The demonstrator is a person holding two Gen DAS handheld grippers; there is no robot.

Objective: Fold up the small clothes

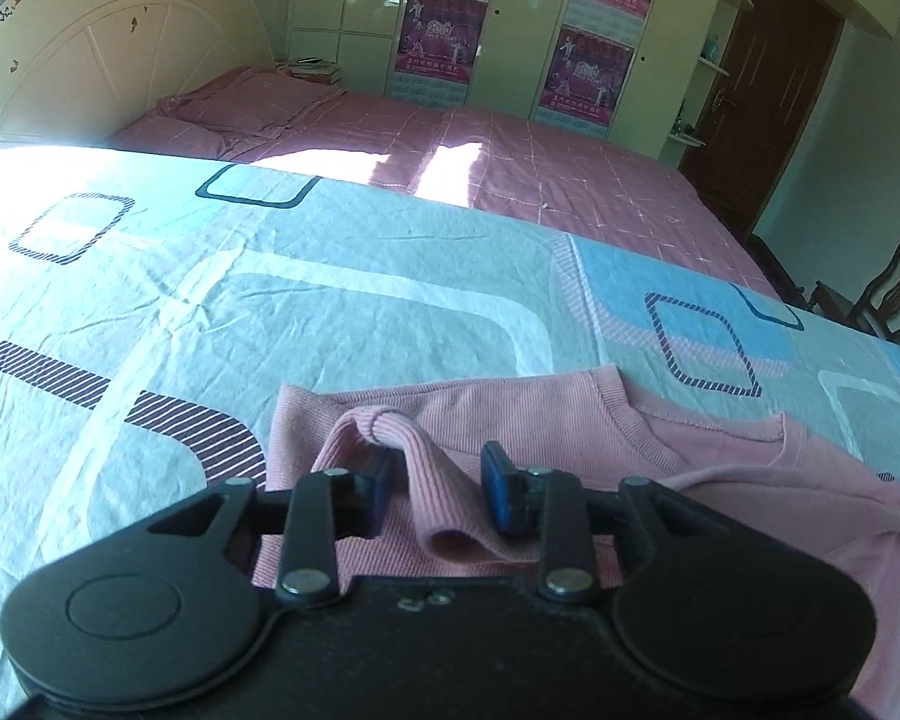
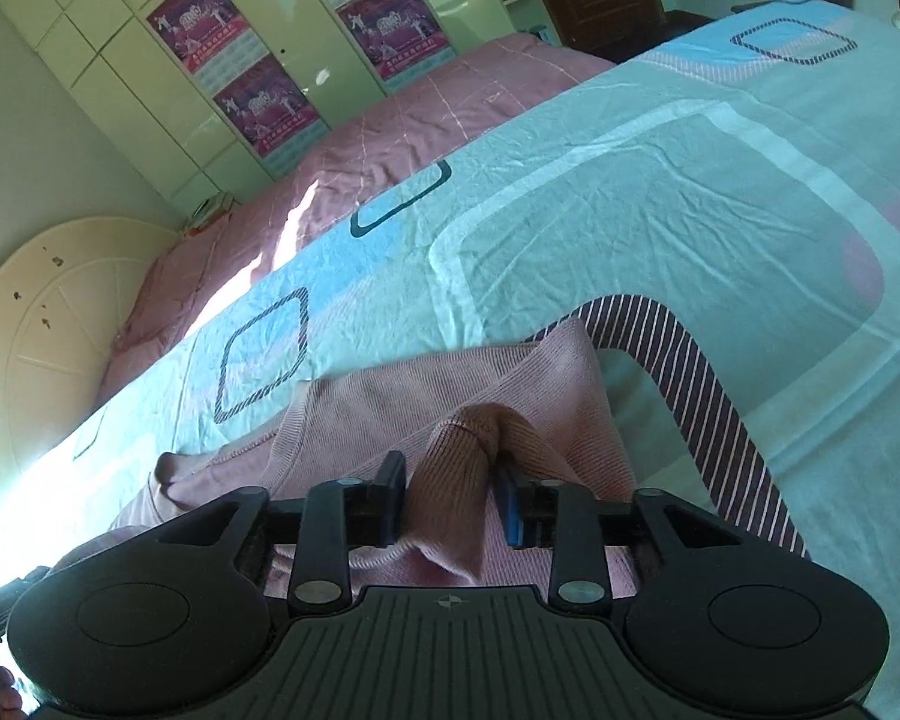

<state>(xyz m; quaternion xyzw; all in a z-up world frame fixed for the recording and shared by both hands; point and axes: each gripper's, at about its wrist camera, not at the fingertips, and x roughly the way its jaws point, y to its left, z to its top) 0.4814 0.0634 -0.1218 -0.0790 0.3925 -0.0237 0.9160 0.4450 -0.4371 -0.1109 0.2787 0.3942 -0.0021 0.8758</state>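
Nearest the left wrist lens: black two-finger left gripper, jaws parted, blue-edged pads standing clear of a raised ribbed fold of the pink knitted small garment that sits in the gap between them. Cannot tell for sure whether the left pad grazes the cloth; no squeeze visible on either side. Same pink garment spread flat on the pale turquoise bedsheet with rounded-square pattern, ribbed hem towards the far side, another part trailing off to the right edge.

Nearest the right wrist lens: black two-finger right gripper, jaws likewise apart, with a ribbed hump of the pink garment bulging up between the pads and lying close against the blue right pad; grip not evident, cloth slack. Garment corner reaching onto a dark striped band of the sheet.

Beyond the sheet: pink checked bed cover, cream arched headboard, pale green glossy wardrobe doors with purple posters, brown wooden door.
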